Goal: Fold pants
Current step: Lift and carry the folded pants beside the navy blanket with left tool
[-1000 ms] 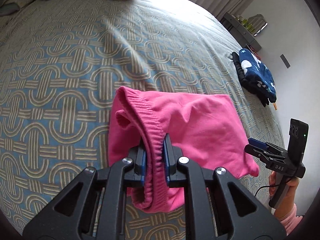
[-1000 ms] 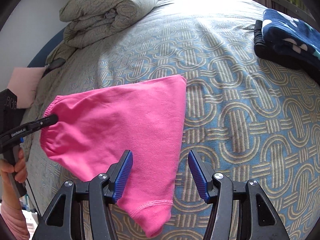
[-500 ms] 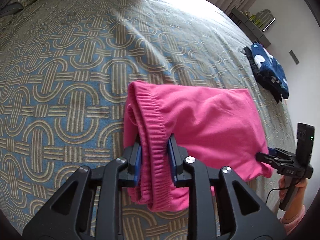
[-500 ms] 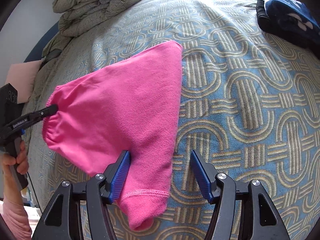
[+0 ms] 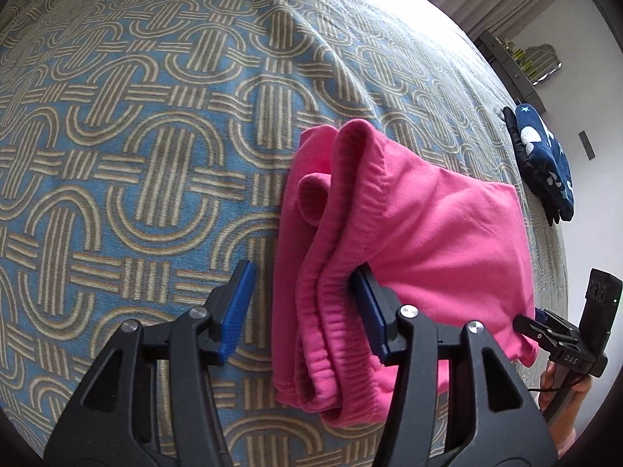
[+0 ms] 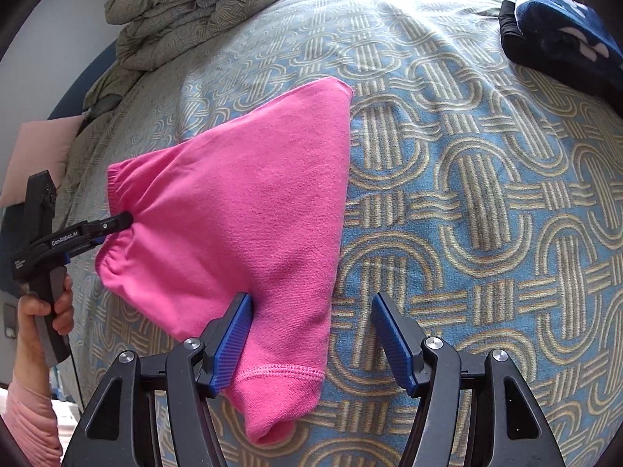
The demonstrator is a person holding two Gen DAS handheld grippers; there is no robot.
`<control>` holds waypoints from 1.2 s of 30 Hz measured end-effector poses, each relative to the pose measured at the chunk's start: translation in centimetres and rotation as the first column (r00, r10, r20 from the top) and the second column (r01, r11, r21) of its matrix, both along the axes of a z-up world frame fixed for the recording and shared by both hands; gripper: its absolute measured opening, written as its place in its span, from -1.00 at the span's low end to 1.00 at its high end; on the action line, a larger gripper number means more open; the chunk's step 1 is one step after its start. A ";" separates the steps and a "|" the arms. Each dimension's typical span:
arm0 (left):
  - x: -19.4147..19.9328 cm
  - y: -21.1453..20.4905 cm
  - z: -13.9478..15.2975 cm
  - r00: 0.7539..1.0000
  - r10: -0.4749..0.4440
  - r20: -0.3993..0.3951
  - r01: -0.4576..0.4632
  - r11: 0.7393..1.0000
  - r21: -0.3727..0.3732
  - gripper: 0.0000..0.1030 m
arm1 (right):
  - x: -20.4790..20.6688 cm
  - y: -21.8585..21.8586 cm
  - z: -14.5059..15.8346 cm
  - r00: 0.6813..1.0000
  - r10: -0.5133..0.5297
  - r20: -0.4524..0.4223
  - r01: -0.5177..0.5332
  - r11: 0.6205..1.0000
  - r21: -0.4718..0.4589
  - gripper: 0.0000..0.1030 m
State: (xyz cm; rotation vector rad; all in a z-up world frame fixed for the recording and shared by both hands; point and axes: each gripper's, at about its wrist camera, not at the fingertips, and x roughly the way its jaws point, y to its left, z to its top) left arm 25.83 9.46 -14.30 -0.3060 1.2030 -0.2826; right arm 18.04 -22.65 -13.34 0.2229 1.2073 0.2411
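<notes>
The pink pants (image 5: 428,233) lie folded on the patterned bed cover (image 5: 136,155). Their bunched elastic waistband sits between the fingers of my left gripper (image 5: 303,272), whose jaws are opening. The left pad stands clear of the cloth and the right pad rests against it. In the right wrist view the pants (image 6: 241,202) spread out flat, with the hemmed leg end between the open fingers of my right gripper (image 6: 311,299). There the left gripper (image 6: 113,222) shows at the waistband, held by a hand. The right gripper (image 5: 545,319) appears at the pants' far corner in the left wrist view.
A folded dark blue garment (image 6: 564,39) lies near the bed's right edge. A bundled duvet (image 6: 194,7) sits at the head, with a pink pillow (image 6: 35,155) beside it. Past the bed stands a wall shelf (image 5: 521,66). Bare cover (image 6: 467,194) stretches right of the pants.
My left gripper's jaws have spread apart off the waistband and the gripper has sunk toward the bed. The pants have settled on the cover. The right gripper stays open and has barely shifted.
</notes>
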 end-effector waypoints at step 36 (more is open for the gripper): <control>1.2 -2.4 -0.1 0.998 -0.063 0.019 0.062 0.997 0.048 0.12 | 7.0 -0.3 -0.6 1.000 0.019 -0.021 -0.016 0.990 0.137 0.29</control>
